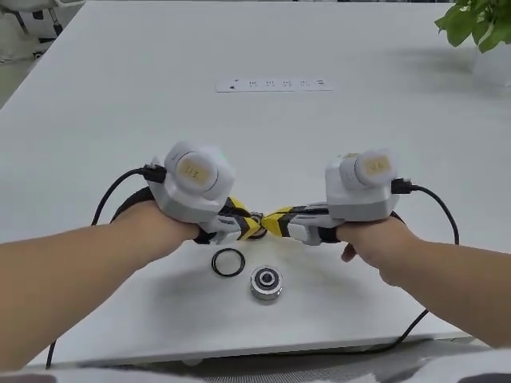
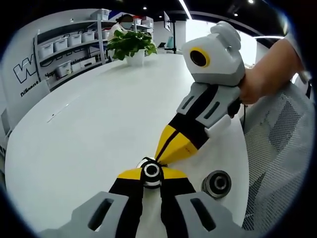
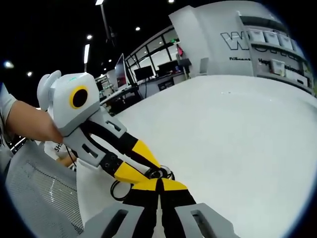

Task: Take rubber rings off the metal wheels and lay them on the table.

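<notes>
- Head view: left tool (image 1: 256,227) and right tool (image 1: 268,223) meet tip-to-tip above a ring (image 1: 228,262) and a wheel (image 1: 266,282) on the table (image 1: 160,120).
- Left gripper view: left tool clamps a second wheel (image 2: 151,171).
- Right gripper view: right tool, jaws closed, nips its rim; a shallow pinch may slip off.

Table (image 1: 335,136): smooth white top, mostly matt, with a soft sheen.
Loose rubber ring (image 1: 228,262): thin black rubber, dull.
Wheel on the table (image 1: 266,283): bare silvery metal, shiny, with a darker middle.
Held wheel (image 2: 151,171): bright metal centre with a black rubber band around it.
Left gripper (image 1: 257,226): smooth pale grey plastic shell; the jaws look like black and yellow plastic.
Right gripper (image 1: 271,223): the same plastic, light gloss on the shell.
Cables (image 1: 112,191): black, smooth sheath.
Chair back (image 2: 277,148): white mesh cloth, open weave.
Plant leaves (image 1: 475,20): green, a little glossy.
</notes>
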The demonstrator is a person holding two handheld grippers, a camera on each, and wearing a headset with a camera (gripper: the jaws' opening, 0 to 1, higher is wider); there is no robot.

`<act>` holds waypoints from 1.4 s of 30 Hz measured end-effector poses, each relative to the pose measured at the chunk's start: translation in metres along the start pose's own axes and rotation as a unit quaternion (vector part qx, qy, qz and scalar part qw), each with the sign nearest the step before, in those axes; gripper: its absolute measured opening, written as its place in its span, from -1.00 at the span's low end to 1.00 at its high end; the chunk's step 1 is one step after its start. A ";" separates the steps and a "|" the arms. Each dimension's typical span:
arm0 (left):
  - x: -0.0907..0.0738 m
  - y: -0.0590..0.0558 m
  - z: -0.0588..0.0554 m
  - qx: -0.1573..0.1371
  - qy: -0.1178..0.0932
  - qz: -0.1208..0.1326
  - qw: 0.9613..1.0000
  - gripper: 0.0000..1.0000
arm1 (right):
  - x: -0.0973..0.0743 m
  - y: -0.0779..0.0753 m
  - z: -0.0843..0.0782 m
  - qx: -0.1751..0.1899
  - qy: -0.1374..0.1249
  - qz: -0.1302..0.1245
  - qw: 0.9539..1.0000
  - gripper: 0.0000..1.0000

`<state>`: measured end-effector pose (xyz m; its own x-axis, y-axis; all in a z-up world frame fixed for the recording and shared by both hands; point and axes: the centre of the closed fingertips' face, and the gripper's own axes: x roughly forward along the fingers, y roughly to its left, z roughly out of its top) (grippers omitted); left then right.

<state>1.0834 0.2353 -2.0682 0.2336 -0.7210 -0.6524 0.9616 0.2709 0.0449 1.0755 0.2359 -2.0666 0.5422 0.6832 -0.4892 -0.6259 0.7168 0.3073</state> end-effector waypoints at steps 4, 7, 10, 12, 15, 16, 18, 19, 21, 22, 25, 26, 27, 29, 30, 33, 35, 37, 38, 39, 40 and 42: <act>0.000 0.000 0.000 0.001 0.000 -0.001 1.000 -0.85 | 0.000 0.002 0.000 0.001 -0.002 0.006 1.000 -1.00; 0.000 0.000 0.000 0.002 0.001 -0.003 1.000 -0.85 | 0.000 0.004 0.002 0.000 -0.005 0.011 1.000 -1.00; 0.000 0.000 0.000 0.003 0.002 -0.003 1.000 -0.85 | -0.001 0.004 0.003 -0.002 -0.009 0.016 1.000 -1.00; 0.000 0.000 0.000 0.003 0.001 -0.003 1.000 -0.85 | -0.001 0.005 0.003 -0.002 -0.010 0.018 1.000 -1.00; 0.000 0.000 0.000 0.003 0.002 -0.003 1.000 -0.85 | -0.002 0.005 0.003 -0.001 -0.011 0.020 1.000 -1.00; 0.000 -0.001 0.000 0.003 0.002 -0.003 1.000 -0.85 | -0.002 0.005 0.004 -0.001 -0.012 0.021 1.000 -1.00; 0.000 -0.001 0.000 0.003 0.002 -0.004 1.000 -0.85 | -0.002 0.006 0.004 0.000 -0.013 0.023 1.000 -1.00; 0.000 -0.001 0.000 0.003 0.002 -0.004 1.000 -0.85 | -0.003 0.007 0.004 0.000 -0.014 0.027 1.000 -1.00; 0.000 -0.001 0.000 0.003 0.002 -0.004 1.000 -0.85 | -0.004 0.009 0.005 -0.001 -0.014 0.029 0.999 -1.00; 0.000 -0.001 0.000 0.002 0.002 -0.004 1.000 -0.85 | -0.004 0.010 0.005 -0.001 -0.014 0.029 0.999 -1.00; 0.000 -0.001 0.000 0.001 0.002 -0.002 1.000 -0.84 | -0.004 0.011 0.005 -0.001 -0.015 0.030 0.999 -1.00; 0.000 -0.001 0.000 0.001 0.002 -0.002 1.000 -0.84 | -0.004 0.011 0.005 -0.001 -0.016 0.029 0.999 -1.00; 0.000 -0.001 0.000 0.000 0.002 -0.002 1.000 -0.84 | -0.004 0.012 0.005 -0.002 -0.015 0.029 0.999 -1.00; 0.000 0.000 0.000 -0.002 0.002 -0.001 1.000 -0.84 | -0.004 0.011 0.005 -0.004 -0.014 0.026 1.000 -1.00; 0.000 0.000 0.000 -0.003 0.003 0.000 1.000 -0.84 | -0.004 0.011 0.005 -0.003 -0.013 0.023 1.000 -1.00; 0.000 0.000 0.000 -0.002 0.005 0.003 1.000 -0.84 | -0.004 0.009 0.005 -0.001 -0.013 0.020 1.000 -1.00; 0.001 0.001 0.000 0.001 0.006 0.004 1.000 -0.84 | -0.004 0.008 0.005 0.000 -0.013 0.018 1.000 -1.00; 0.001 0.001 0.001 0.001 0.008 0.004 1.000 -0.83 | -0.005 0.007 0.005 0.001 -0.014 0.017 1.000 -1.00; 0.001 0.001 0.001 0.001 0.010 0.003 1.000 -0.83 | -0.005 0.007 0.005 0.001 -0.014 0.016 1.000 -1.00; 0.001 0.001 0.001 0.003 0.012 0.002 1.000 -0.83 | -0.005 0.007 0.005 0.002 -0.014 0.015 1.000 -1.00; 0.001 0.001 0.001 0.008 0.016 0.001 1.000 -0.82 | -0.005 0.006 0.005 0.003 -0.015 0.014 1.000 -1.00; -0.001 0.000 0.001 0.018 0.022 -0.001 1.000 -0.81 | -0.006 0.005 0.006 0.005 -0.017 0.014 1.000 -1.00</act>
<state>1.0834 0.2354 -2.0670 0.2253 -0.6923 -0.6855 0.9669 0.2454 0.0700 1.0725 0.2364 -2.0568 0.5433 0.7071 -0.4525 -0.6360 0.6985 0.3279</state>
